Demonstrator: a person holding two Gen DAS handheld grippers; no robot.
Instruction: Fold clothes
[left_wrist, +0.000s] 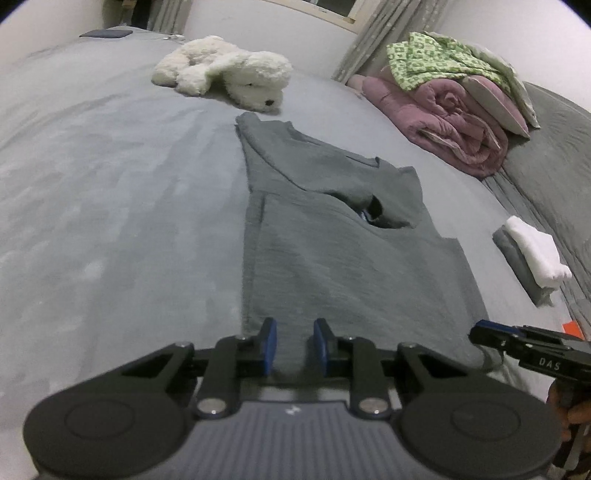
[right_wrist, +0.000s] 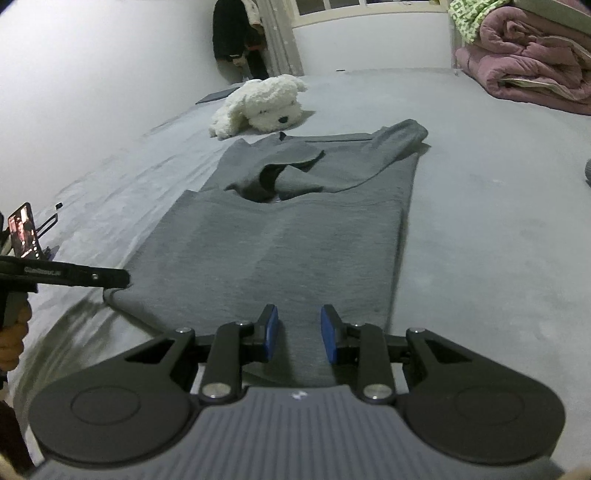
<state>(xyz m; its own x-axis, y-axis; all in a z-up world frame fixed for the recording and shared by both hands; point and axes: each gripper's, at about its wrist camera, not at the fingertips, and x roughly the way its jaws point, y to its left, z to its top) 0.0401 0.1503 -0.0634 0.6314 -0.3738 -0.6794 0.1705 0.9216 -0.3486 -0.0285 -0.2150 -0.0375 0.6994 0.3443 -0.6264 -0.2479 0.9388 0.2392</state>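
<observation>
While grey knit shirt (left_wrist: 332, 266) lies flat | left tongs (left_wrist: 294, 345) apart | right tongs (right_wrist: 300, 334) apart

A wide bed (left_wrist: 110, 184) with a pale grey sheet fills the space ahead of the tool. Beyond its far edge stands a plain white wall (right_wrist: 92, 74), with a window (right_wrist: 369, 7) high and straight ahead, its sill pale. Patterned grey curtains (left_wrist: 373, 37) hang beside it. Dark clothing (right_wrist: 236, 37) hangs in the far left corner. The light is dim and cool.
</observation>
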